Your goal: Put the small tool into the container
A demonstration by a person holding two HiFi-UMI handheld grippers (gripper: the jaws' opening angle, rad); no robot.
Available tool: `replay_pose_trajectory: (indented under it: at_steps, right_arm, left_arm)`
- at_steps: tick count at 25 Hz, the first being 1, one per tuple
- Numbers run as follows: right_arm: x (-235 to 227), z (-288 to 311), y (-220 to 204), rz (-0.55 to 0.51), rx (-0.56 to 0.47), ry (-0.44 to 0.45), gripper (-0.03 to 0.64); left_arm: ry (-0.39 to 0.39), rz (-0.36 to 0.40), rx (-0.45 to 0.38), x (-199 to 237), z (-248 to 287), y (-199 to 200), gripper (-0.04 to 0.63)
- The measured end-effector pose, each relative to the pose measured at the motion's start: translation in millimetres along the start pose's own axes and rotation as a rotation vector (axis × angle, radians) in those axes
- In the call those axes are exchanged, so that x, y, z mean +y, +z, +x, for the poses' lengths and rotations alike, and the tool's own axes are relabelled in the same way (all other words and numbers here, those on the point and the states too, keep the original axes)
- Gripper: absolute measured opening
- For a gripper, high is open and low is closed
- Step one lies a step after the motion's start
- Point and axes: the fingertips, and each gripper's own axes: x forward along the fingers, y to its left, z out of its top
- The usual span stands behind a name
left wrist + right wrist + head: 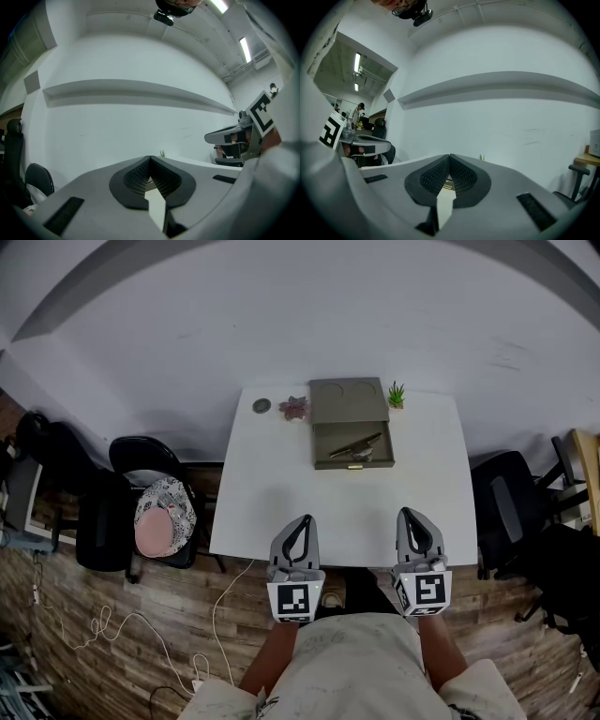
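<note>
In the head view an olive-grey box (352,435) lies open at the far middle of the white table (272,493), its lid folded back. A small dark tool (356,445) rests slantwise inside the box's tray. My left gripper (301,521) and right gripper (412,514) hover side by side over the table's near edge, well short of the box. Both are shut with nothing between their jaws. In the left gripper view the left gripper (149,159) has its tips meeting, and so does the right gripper (449,157) in its own view.
A small green plant (397,395) stands right of the box, a purple flower-shaped piece (293,408) and a round grey disc (262,406) to its left. Black chairs (141,486) flank the table, one with a pink-lined hat (163,518). Cables (112,624) trail on the wooden floor.
</note>
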Motion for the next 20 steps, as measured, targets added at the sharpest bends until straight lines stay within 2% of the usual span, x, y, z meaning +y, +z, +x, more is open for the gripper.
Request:
replay_pose_trajectory:
  at_steps: [20]
  right_arm:
    - [10.4, 11.9, -4.4, -0.02, 0.027, 0.024, 0.015]
  left_arm:
    - [0.019, -0.022, 0.028, 11.5, -1.5, -9.6, 0.006]
